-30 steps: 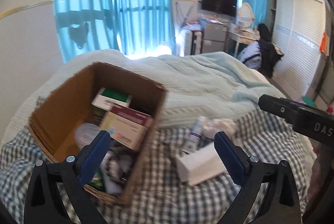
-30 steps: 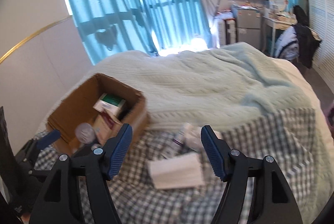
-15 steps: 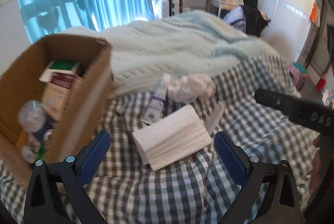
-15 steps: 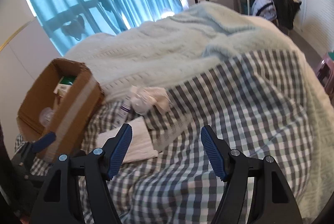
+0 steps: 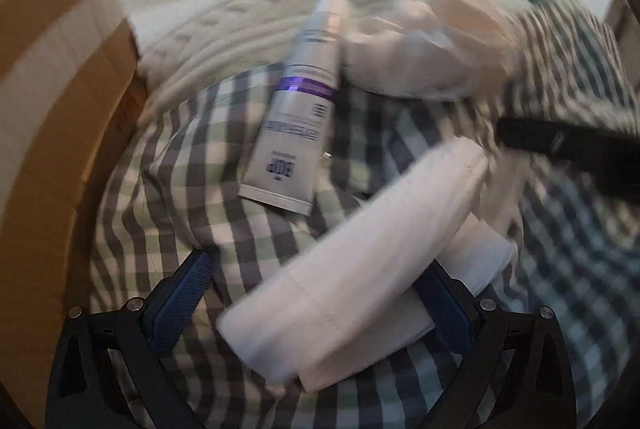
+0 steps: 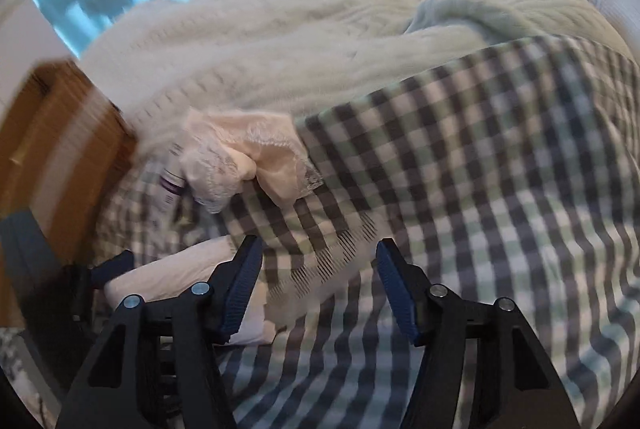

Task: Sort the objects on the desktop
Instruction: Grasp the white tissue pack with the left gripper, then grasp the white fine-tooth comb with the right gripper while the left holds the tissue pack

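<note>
Tissue pack point(image 5: 352, 269): lies on the checked bedsheet point(image 6: 500, 189), now between the jaws of the left gripper point(image 5: 316, 305), which has dropped in close since a second ago.
Left jaws: wide apart, not yet closed.
Tube point(image 5: 298, 105): just beyond the pack, beside a crumpled cloth point(image 6: 240, 153).
Box point(image 5: 52, 117): left, likely the destination.
Right gripper point(image 6: 320, 289): jaws apart, empty, over bare sheet.

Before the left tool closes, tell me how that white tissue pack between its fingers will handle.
The tissue pack looks soft and rounded, so it will probably squash under the left tool rather than resist. It seems light for its bulk. Its wrapper looks smooth, so it may slip; lying flat on the checked cover, it is unlikely to roll.
</note>
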`<state>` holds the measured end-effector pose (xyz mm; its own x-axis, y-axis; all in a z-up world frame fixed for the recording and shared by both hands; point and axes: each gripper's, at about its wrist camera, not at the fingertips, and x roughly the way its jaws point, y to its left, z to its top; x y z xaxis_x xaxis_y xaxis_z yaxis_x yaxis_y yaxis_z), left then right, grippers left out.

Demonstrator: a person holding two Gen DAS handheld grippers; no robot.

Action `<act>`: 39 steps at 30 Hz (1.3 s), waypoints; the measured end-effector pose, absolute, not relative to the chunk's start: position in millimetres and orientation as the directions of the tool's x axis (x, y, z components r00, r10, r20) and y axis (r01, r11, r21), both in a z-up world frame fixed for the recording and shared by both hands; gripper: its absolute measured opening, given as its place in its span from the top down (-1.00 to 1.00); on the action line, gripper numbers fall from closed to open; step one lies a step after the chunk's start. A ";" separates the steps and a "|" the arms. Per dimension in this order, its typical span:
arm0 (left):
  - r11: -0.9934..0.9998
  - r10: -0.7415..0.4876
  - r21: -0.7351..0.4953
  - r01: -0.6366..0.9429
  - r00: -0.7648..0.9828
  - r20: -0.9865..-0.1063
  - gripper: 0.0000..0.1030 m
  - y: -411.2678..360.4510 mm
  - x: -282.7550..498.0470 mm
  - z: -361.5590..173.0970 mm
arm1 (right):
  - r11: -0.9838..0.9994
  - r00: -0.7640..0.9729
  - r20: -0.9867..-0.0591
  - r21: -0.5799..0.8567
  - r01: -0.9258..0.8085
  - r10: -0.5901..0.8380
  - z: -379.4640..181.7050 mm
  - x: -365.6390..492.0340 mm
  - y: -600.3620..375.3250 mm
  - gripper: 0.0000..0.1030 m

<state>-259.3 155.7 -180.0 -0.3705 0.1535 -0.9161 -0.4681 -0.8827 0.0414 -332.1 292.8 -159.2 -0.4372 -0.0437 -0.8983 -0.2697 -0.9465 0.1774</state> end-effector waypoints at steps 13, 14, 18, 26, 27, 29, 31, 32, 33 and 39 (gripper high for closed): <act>-0.920 0.254 -0.094 -0.381 -0.395 -0.883 0.41 112.0 -245.5 -162.8 | -0.896 -0.343 -0.936 0.214 -0.389 -0.074 -192.6 -323.2 294.8 -0.07; -0.921 0.266 -0.114 -0.374 -0.387 -0.883 0.44 106.8 -247.4 -162.4 | -0.901 -0.345 -0.936 0.208 -0.380 -0.071 -192.7 -323.1 293.9 -0.06; -0.921 0.323 -0.205 -0.332 -0.355 -0.877 0.60 87.9 -247.0 -158.7 | -0.901 -0.370 -0.926 0.226 -0.369 -0.080 -195.0 -321.5 294.1 0.04; -0.912 0.357 -0.249 -0.325 -0.334 -0.872 0.55 77.6 -239.1 -157.4 | -0.911 -0.465 -0.880 0.264 -0.317 -0.094 -184.3 -303.5 288.6 0.56; -0.912 0.359 -0.252 -0.324 -0.330 -0.873 0.31 76.7 -238.3 -157.3 | -0.914 -0.465 -0.880 0.262 -0.309 -0.095 -183.6 -302.4 284.9 0.56; -0.913 0.361 -0.260 -0.315 -0.326 -0.874 -0.28 76.5 -237.8 -156.2 | -0.914 -0.465 -0.880 0.266 -0.306 -0.101 -183.2 -301.4 285.9 0.56; -0.918 0.360 -0.260 -0.300 -0.354 -0.863 -0.51 73.3 -234.3 -150.2 | -0.908 -0.468 -0.877 0.283 -0.309 -0.114 -180.2 -303.0 287.6 0.56; -0.919 0.357 -0.254 -0.300 -0.366 -0.859 -0.51 73.2 -233.8 -146.5 | -0.905 -0.466 -0.876 0.292 -0.308 -0.124 -180.8 -303.2 288.3 0.56; -0.916 0.364 -0.255 -0.311 -0.372 -0.854 -0.51 72.9 -230.4 -141.0 | -0.903 -0.467 -0.875 0.297 -0.309 -0.128 -181.6 -304.1 289.1 0.56; -0.898 0.346 -0.182 -0.401 -0.386 -0.855 -0.58 93.2 -219.6 -137.0 | -0.910 -0.475 -0.873 0.281 -0.305 -0.110 -181.2 -307.1 288.6 0.58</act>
